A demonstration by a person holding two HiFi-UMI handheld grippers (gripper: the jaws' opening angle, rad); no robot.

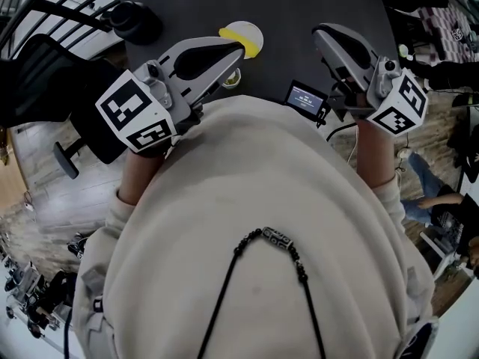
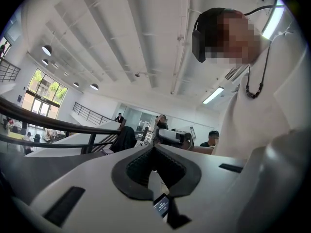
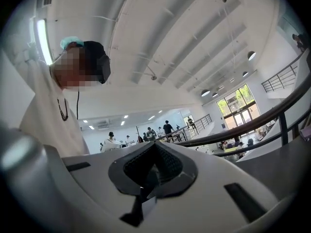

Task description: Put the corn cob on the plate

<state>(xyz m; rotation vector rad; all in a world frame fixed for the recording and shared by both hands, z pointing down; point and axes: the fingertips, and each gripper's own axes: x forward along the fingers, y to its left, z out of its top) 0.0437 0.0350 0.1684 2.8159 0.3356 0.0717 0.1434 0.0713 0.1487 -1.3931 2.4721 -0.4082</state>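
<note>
In the head view a yellow corn cob (image 1: pixel 252 46) lies on a pale round plate (image 1: pixel 238 31) on the dark table (image 1: pixel 299 13), partly hidden behind my left gripper (image 1: pixel 239 49). Both grippers are held up level in front of the person's beige sweater, clear of the table. My left gripper (image 2: pixel 154 148) is shut with nothing between its pads. To the right of the plate, my right gripper (image 1: pixel 321 32) is likewise shut and empty; its tips meet in the right gripper view (image 3: pixel 154 145). Each gripper view catches the other gripper and the person wearing a headset.
A small device with a lit screen (image 1: pixel 305 97) stands at the table's near edge between the grippers. A black round object (image 1: pixel 135 21) sits at the table's far left. A dark chair (image 1: pixel 45 73) stands left of the table. People and railings fill the hall behind.
</note>
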